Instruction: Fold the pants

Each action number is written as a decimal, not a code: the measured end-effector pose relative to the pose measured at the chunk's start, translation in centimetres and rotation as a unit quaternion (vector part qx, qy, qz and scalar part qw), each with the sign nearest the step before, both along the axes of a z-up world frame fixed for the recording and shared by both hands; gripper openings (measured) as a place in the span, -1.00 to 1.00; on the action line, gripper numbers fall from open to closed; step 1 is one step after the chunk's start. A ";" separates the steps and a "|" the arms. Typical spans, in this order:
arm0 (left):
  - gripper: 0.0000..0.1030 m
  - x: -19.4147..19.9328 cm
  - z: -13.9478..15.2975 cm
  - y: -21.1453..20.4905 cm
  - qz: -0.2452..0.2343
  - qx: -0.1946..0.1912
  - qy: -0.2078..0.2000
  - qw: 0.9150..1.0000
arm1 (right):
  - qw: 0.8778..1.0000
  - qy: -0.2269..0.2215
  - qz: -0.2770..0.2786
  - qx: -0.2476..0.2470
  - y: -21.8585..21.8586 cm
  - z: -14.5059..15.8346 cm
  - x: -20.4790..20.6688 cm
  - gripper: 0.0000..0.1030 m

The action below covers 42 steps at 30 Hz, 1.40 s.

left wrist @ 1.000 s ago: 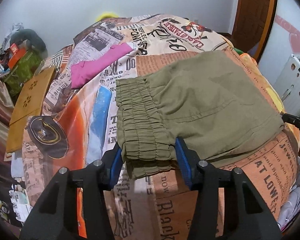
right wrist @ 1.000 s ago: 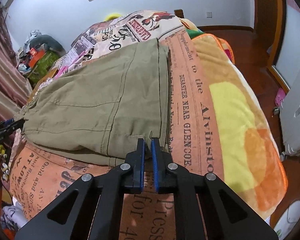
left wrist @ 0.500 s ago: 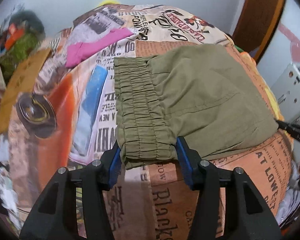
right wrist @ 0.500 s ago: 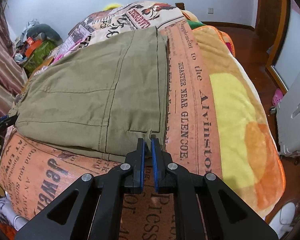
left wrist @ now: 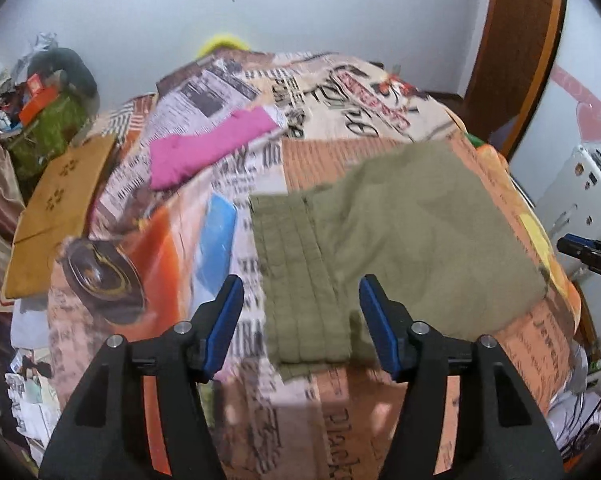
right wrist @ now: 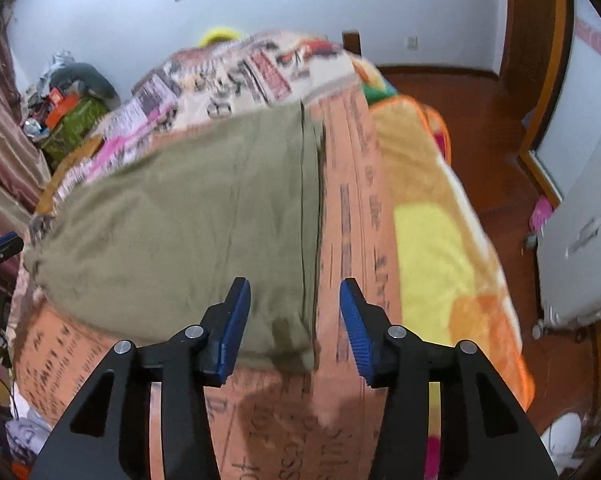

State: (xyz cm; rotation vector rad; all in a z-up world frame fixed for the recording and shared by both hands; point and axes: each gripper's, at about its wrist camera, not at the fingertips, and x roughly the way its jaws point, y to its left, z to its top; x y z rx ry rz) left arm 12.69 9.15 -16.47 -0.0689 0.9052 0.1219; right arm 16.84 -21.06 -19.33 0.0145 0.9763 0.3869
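Olive green pants [left wrist: 400, 240] lie folded flat on the printed blanket [left wrist: 340, 420], elastic waistband [left wrist: 300, 288] toward the left. My left gripper [left wrist: 300, 312] hovers above the waistband's near corner. Its jaws are opening and the blue pads [left wrist: 224, 320] stand clear of the cloth. In the right wrist view the same pants [right wrist: 188, 232] show their folded right edge. My right gripper [right wrist: 294, 316] hangs over that near right corner, jaws opening, pads apart from the fabric. Nothing is pinched in either gripper.
A pink garment [left wrist: 208, 148] lies farther back on the bed. A brown board [left wrist: 56, 216] and a cluttered pile [left wrist: 44, 108] sit at the left. A white appliance [right wrist: 580, 240] stands on the wooden floor [right wrist: 480, 128] to the right.
Both grippers let go of the pants: the left released the waistband corner, the right went from shut to open. Both have lifted off the bed and the pants now lie flat.
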 end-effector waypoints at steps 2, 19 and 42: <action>0.19 1.1 0.2 0.8 0.010 0.004 0.000 1.000 | 1.000 -0.016 0.001 -0.002 0.2 0.9 0.8 -0.15; 0.19 10.7 -2.0 5.6 0.029 -0.022 0.031 0.999 | 0.997 -0.075 0.010 -0.015 3.7 2.0 12.1 -0.12; 0.41 13.9 -8.9 6.3 0.031 -0.069 0.085 0.993 | 0.995 0.061 0.078 -0.011 9.4 -7.7 24.3 -0.17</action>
